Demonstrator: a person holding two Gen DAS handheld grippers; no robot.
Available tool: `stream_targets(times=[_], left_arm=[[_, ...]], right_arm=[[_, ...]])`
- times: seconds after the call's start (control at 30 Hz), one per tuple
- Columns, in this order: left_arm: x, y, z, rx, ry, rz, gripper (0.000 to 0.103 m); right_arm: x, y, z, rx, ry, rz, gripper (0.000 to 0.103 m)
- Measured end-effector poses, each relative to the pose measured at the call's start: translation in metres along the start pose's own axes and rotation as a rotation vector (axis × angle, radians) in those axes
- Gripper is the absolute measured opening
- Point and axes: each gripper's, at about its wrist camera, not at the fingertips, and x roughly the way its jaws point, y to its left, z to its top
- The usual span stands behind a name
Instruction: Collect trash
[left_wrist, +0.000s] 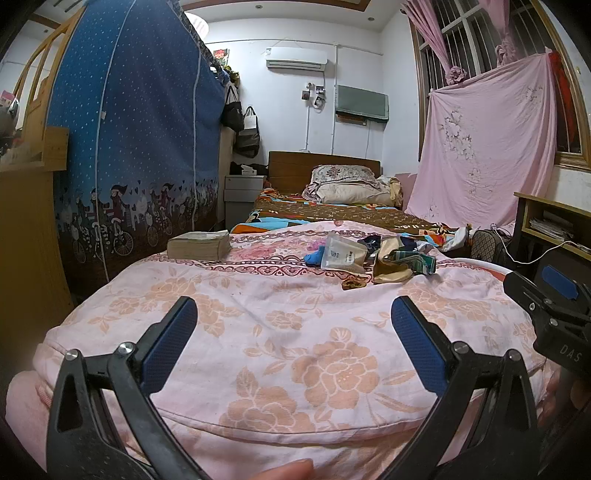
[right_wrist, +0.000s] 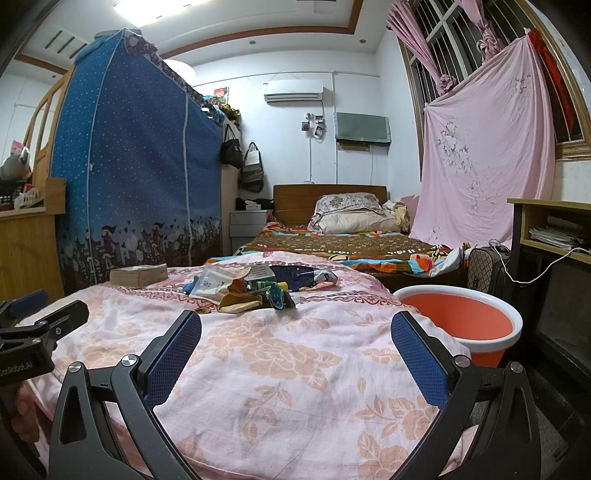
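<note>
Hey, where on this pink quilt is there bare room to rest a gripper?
The near quilt is bare from both grippers up to the wrapper pile. It is crowded there, between the book and the orange bucket.

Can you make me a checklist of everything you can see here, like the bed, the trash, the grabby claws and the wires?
Surface: pink floral quilt folded on the bed, rumpled.
Job's things: trash pile of wrappers and packets on the quilt's far part; orange bucket with a white rim beside the quilt on the right.
Clutter: thick book on the quilt's far left corner.
Grippers: left gripper open, holding nothing; right gripper open, holding nothing.
Cables: white cable hanging from the desk on the right.
Surroundings: blue fabric wardrobe, pillows, pink sheet over the window, air conditioner.
</note>
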Motion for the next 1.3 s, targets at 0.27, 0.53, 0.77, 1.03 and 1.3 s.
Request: stream_targets(times=[0.27, 0.53, 0.77, 1.03, 1.3], left_arm=[[0.0017, 0.0016, 0.0007, 0.001, 0.002, 0.000, 0.092], [0.0029, 0.0019, 0.0006, -0.002, 0.005, 0.001, 0.092], [0.0028, 0.0019, 0.0005, -0.002, 0.004, 0.002, 0.092], [0.0030, 0.0019, 0.0006, -0.002, 0.005, 0.001, 0.092], [0.0030, 0.0019, 0.0006, -0.003, 0.005, 0.001, 0.092]], right_arm=[[0.0000, -0.0002, 0.0003, 0.001, 0.000, 0.000, 0.103], [0.0001, -0.0005, 0.0005, 0.002, 0.001, 0.000, 0.103], [0.0002, -0.0007, 0.0003, 0.002, 0.001, 0.000, 0.103], [0.0003, -0.0007, 0.0003, 0.003, 0.001, 0.001, 0.103], [0.0007, -0.0008, -0.0001, 0.004, 0.002, 0.001, 0.103]])
